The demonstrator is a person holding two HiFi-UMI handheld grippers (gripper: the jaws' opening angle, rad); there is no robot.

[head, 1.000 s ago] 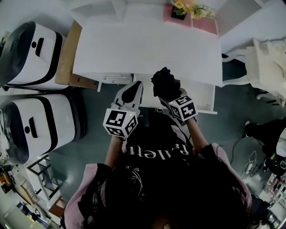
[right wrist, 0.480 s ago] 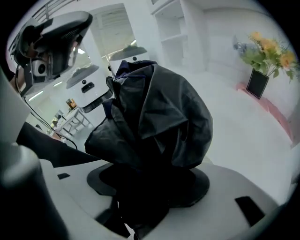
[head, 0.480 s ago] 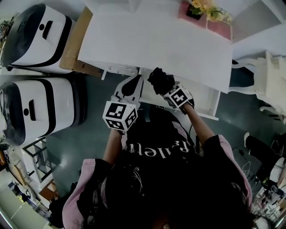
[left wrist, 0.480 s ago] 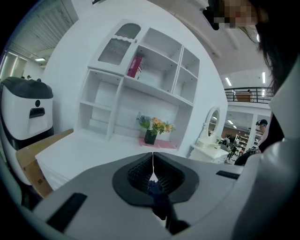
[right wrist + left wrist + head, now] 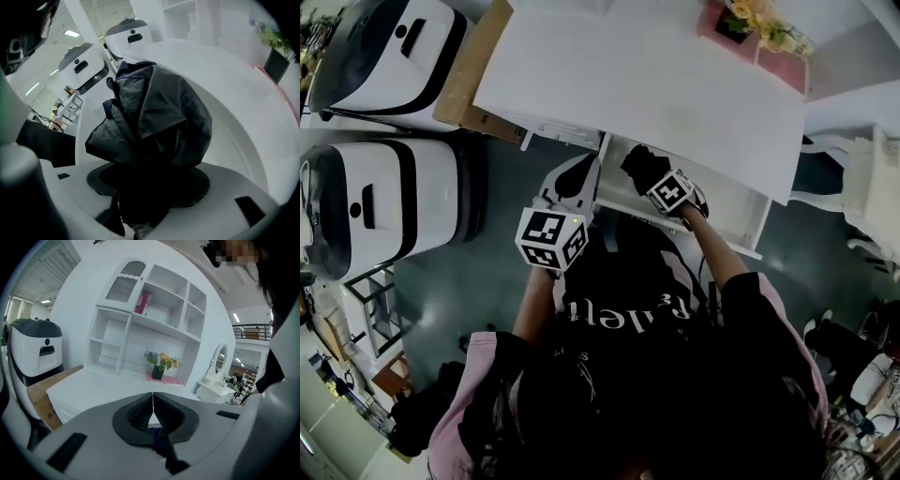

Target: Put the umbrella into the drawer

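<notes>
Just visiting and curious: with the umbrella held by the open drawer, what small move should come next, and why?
Probably lower the right gripper a little, then let go. Its jaws are clamped on the folded dark umbrella, which hangs above the left end of the open drawer, apparently not yet inside.

Looks along left tool [image 5: 153,395], jaws pressed together, toward white desk [image 5: 93,386] with flower pot [image 5: 158,373] below shelf unit [image 5: 154,326].

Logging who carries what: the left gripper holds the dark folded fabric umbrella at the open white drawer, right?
No. The right gripper holds the dark folded fabric umbrella at the open white drawer, as the right gripper view shows; the left gripper is shut, apart from it.
</notes>
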